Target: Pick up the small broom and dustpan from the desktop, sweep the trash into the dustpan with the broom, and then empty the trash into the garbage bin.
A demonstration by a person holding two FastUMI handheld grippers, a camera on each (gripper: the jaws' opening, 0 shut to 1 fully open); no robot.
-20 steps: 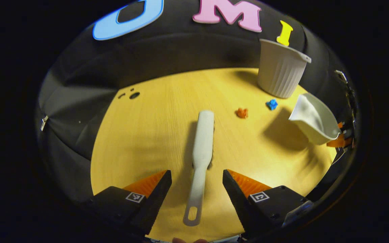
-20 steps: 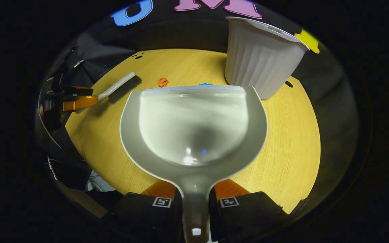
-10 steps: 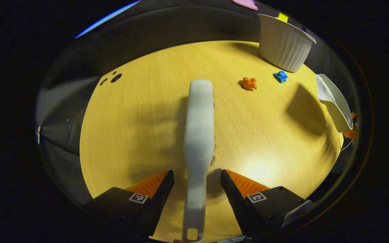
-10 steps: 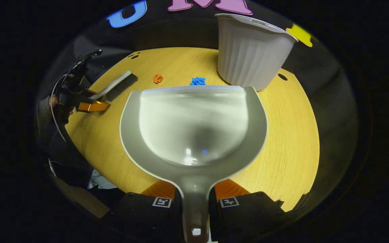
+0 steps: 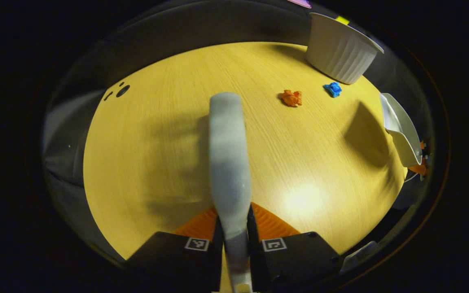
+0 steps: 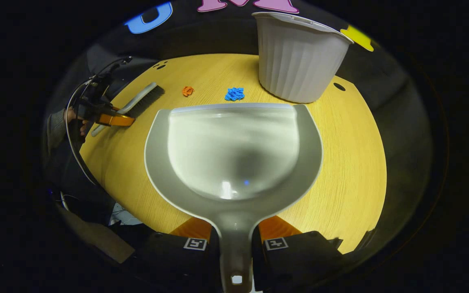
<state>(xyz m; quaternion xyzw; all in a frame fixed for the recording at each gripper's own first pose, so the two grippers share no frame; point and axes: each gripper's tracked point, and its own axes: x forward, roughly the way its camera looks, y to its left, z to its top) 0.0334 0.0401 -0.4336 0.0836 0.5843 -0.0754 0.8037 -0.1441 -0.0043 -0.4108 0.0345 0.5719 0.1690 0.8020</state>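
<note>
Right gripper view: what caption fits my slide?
Right gripper holds the dustpan facing blue scrap and bin.

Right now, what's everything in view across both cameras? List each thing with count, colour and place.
broom: one, grey-white, handle clamped in the left tongs
dustpan: one, grey-white, handle clamped in the right tongs
bin: one, white, ribbed, far edge of the table
orange scrap: one, on the table ahead of the broom
blue scrap: one, between dustpan lip and bin
table: one, yellow wood
left tongs: shut on the broom
right tongs: shut on the dustpan
hand: one, behind the left tongs
</note>
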